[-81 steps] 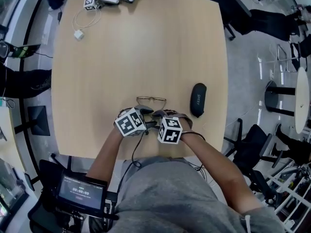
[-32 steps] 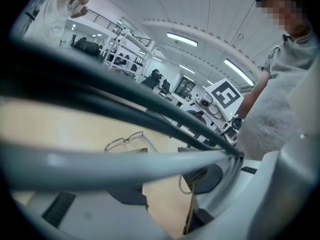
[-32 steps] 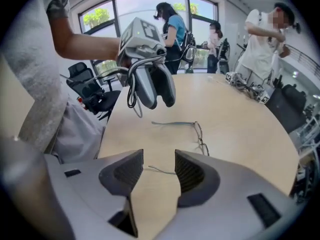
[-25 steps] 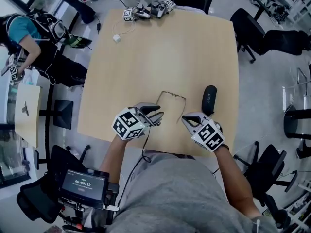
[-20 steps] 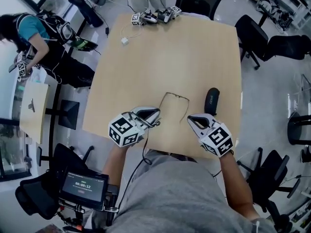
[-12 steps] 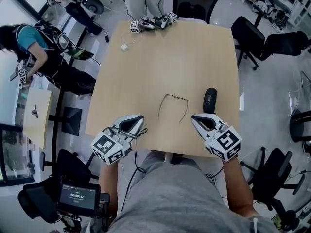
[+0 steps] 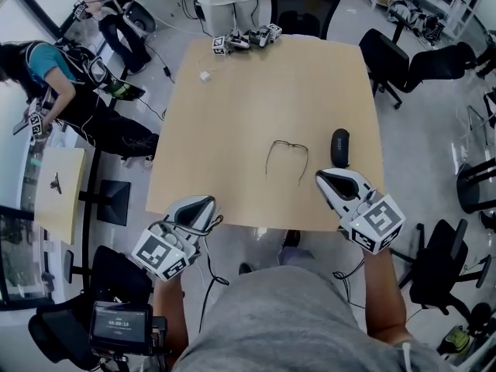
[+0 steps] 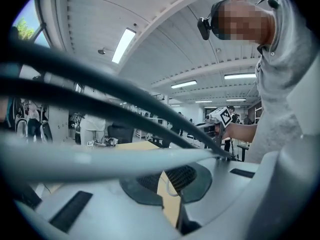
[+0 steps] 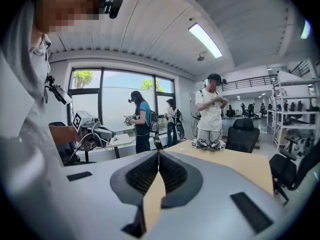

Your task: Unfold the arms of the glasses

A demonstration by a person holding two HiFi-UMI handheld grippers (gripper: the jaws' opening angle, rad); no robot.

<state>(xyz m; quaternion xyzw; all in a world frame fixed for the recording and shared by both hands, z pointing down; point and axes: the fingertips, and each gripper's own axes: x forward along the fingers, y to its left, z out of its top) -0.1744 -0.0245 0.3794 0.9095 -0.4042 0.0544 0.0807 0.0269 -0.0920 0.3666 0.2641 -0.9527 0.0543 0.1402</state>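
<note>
Both of your claws are empty and pressed together. Your left gripper (image 7: 200,205) hangs off the table's (image 7: 256,91) near left corner, over the floor, and in the left gripper view its pads (image 8: 176,176) meet with nothing between them, while dark cables (image 8: 125,101) blur across the upper part of that view. Your right gripper (image 7: 329,178) sits over the near right corner, and the right gripper view shows its jaws closed tip to tip on nothing. The glasses (image 7: 287,159) lie flat on the tabletop ahead of you, right of centre, both arms swung out and pointing back toward you, well apart from either claw. The dark case (image 7: 339,147) lies just beside them on their right, not touching. At the far edge rests a cluster of spare grippers (image 7: 244,39), with a white charger (image 7: 205,76) near them.
</note>
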